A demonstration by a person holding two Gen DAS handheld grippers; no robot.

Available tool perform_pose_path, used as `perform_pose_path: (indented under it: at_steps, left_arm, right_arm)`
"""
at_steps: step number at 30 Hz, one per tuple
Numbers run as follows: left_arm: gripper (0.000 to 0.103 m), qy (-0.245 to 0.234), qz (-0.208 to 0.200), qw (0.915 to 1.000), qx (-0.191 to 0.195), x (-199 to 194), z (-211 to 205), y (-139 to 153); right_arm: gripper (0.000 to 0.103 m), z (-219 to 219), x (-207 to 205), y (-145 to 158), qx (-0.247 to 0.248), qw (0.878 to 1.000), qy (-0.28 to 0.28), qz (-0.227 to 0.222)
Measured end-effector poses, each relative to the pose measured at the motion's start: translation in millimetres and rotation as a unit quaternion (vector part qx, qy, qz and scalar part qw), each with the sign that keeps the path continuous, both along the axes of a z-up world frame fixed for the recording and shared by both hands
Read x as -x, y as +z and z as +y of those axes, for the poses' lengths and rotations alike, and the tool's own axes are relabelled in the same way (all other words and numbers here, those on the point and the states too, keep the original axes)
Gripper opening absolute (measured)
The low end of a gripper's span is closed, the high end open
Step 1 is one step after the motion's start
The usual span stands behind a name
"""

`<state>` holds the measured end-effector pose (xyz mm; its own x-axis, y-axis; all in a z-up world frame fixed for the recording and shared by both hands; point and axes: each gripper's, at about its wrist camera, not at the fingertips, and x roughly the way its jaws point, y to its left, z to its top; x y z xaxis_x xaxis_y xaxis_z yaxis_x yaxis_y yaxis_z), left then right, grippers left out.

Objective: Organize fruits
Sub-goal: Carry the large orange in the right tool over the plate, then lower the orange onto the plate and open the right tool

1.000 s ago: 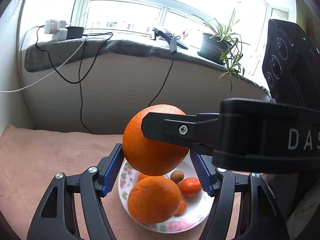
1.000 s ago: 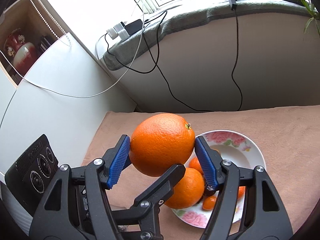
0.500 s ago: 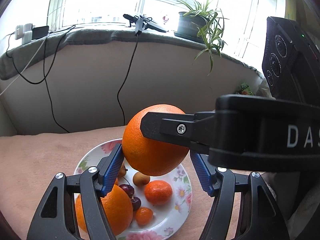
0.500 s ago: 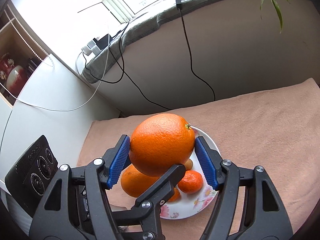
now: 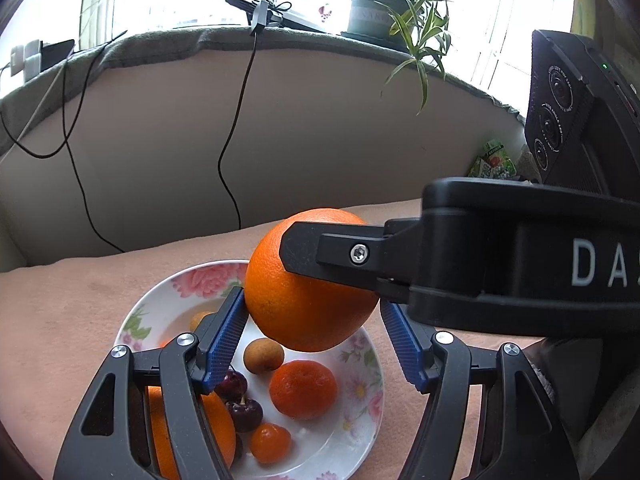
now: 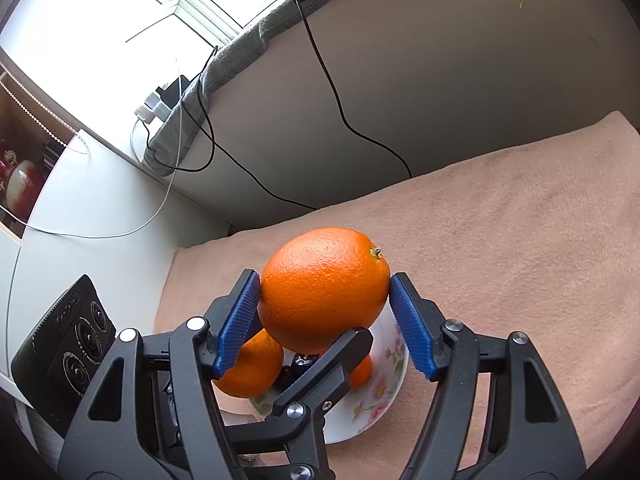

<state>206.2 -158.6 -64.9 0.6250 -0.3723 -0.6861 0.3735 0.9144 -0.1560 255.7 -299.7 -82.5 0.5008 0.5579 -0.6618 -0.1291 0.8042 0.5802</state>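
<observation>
A large orange (image 5: 308, 300) hangs above a white floral plate (image 5: 168, 300). My right gripper (image 6: 324, 320) is shut on this orange (image 6: 324, 288), its blue pads (image 6: 412, 328) against both sides. My left gripper (image 5: 312, 344) also brackets the orange; its left pad (image 5: 224, 336) touches it, and the right pad stands a little off. The right gripper's black finger (image 5: 332, 252) crosses the orange in the left wrist view. On the plate lie a second large orange (image 5: 224, 432), a tangerine (image 5: 302, 388), a small mandarin (image 5: 270, 442), cherries (image 5: 244, 412) and a small brown fruit (image 5: 262, 354).
The plate (image 6: 384, 392) rests on a beige cloth (image 6: 500, 248). Behind is a low wall with hanging black cables (image 5: 236, 120) and a sill with a potted plant (image 5: 384, 12). A white cabinet (image 6: 80, 208) stands left in the right wrist view.
Both grippers have swung together to the right with the orange; the plate has slid left in the right wrist view and the background has shifted. The grip on the orange is unchanged.
</observation>
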Motion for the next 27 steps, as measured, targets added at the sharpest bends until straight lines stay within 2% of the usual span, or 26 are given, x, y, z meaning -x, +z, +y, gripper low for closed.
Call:
perform_pose_path:
  at_steps: [10,20,27]
  left_arm:
    - [0.068,0.005,0.008,0.9999,-0.009,-5,-8,-7]
    - [0.067,0.002,0.021,0.9996,-0.019,-18,-19,-11]
    - [0.067,0.0,0.024,0.9995,-0.021,-21,-22,-11]
  right_arm:
    - [0.07,0,-4,-4,0.003,1.0,-0.003,0.01]
    - [0.07,-12,-11,-18,-0.029,0.999,-0.015,0.033]
    - [0.07,-11,-12,-19,-0.017,0.999,-0.015,0.033]
